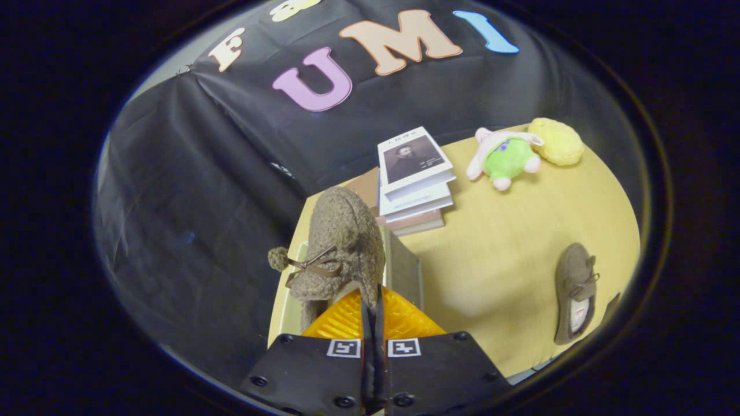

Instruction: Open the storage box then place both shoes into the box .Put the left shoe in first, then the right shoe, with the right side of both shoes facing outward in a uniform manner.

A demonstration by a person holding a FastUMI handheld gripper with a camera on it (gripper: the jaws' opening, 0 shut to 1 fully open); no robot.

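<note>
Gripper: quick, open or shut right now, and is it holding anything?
Gripper: fingers pinched nearly together on the edge of the brown shoe, holding it up over the storage box.

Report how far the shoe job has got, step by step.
Done: the box beneath the tongs looks open, though little of it shows. In hand: the tongs are shut on the rim of one brown shoe, holding it over the box. Left: the other shoe lies on the yellow table, away from the box. Which shoe is the left, I cannot tell.

Dim booth, soft overhead light; table (509,254) brightest, faint shadows; strong fisheye bending, edges blurred.
</note>
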